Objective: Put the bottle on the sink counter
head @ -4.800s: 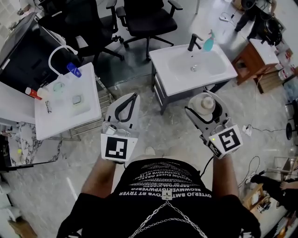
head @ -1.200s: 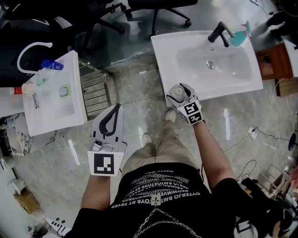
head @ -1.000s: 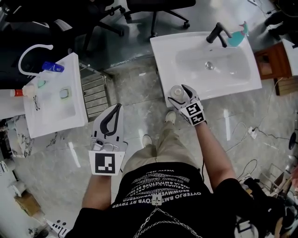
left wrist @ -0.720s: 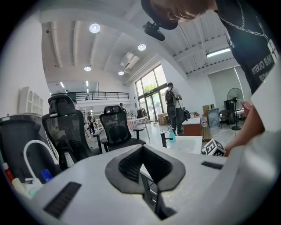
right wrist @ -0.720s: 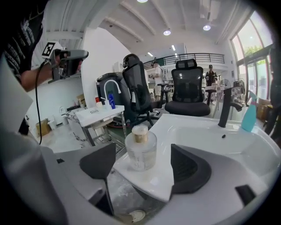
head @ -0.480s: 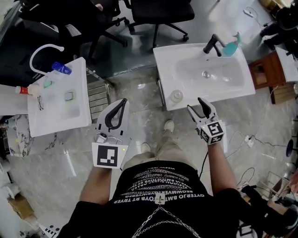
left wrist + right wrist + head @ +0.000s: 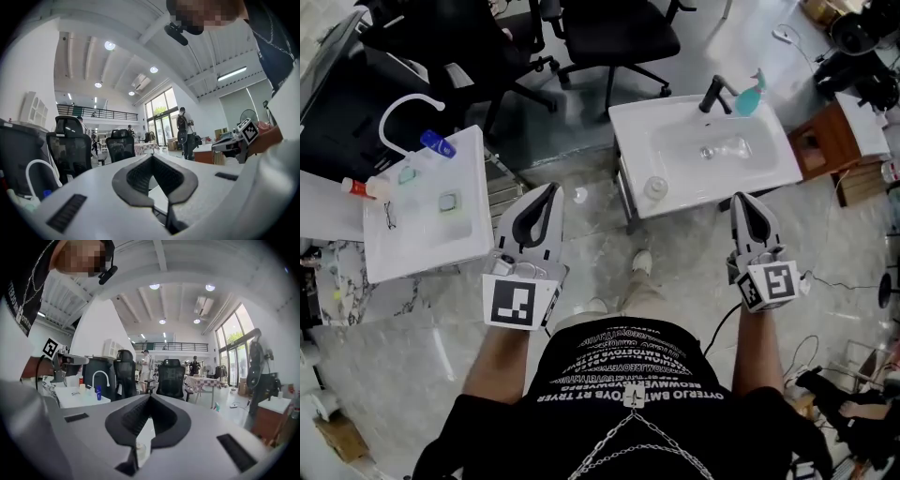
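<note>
A small clear bottle (image 7: 654,187) with a pale cap stands upright on the front left corner of the white sink counter (image 7: 769,173), beside the basin. My right gripper (image 7: 743,199) hangs over the floor in front of the counter, right of the bottle and apart from it. It is shut with nothing between its jaws. In the right gripper view the bottle (image 7: 139,447) shows low in the slit under the closed jaws. My left gripper (image 7: 551,188) is shut and empty, held over the floor between the two sinks.
A black faucet (image 7: 712,94) and a teal soap dispenser (image 7: 750,94) stand at the counter's back. A second white sink (image 7: 431,225) at left holds a blue bottle (image 7: 437,142) and small items. Black office chairs (image 7: 619,37) stand behind; a wooden cabinet (image 7: 825,141) stands at right.
My right gripper set the bottle on the counter's front left corner, let go, drew back to the right and shut. The left gripper has barely moved.
</note>
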Demonstrator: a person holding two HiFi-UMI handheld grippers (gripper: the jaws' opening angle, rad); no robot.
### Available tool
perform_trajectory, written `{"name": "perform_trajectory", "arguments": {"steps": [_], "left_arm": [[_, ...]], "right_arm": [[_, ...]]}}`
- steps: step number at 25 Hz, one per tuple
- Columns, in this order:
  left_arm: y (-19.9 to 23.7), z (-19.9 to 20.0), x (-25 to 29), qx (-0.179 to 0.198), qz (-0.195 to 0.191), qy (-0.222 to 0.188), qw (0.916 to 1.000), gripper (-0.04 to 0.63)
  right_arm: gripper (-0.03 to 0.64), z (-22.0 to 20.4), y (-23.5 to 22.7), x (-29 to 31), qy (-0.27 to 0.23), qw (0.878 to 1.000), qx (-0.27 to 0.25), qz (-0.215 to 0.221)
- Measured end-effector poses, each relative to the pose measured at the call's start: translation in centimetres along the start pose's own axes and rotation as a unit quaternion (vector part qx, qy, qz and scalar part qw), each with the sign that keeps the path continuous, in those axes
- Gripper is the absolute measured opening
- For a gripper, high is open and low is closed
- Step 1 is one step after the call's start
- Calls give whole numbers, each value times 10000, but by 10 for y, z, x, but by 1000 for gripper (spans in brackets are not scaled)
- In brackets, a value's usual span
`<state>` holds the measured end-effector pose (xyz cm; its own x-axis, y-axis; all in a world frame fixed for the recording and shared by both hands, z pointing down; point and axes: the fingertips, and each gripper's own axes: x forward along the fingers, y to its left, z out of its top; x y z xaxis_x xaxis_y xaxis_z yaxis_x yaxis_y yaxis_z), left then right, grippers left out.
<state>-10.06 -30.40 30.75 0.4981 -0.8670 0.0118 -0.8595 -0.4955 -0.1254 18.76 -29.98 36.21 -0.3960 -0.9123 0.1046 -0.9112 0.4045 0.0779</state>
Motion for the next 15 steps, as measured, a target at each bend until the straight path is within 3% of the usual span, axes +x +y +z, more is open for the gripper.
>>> {"name": "perform_trajectory", "arguments": {"steps": [4, 15], "left_arm": [[4, 12, -20, 108, 116, -56, 9999, 6], [-10, 15, -58, 160, -190, -162, 9996, 5]], "right_arm": [[-3, 16, 19, -27, 133, 9996, -15, -240], [-3, 20, 62, -53, 228, 9988, -193, -387]]}}
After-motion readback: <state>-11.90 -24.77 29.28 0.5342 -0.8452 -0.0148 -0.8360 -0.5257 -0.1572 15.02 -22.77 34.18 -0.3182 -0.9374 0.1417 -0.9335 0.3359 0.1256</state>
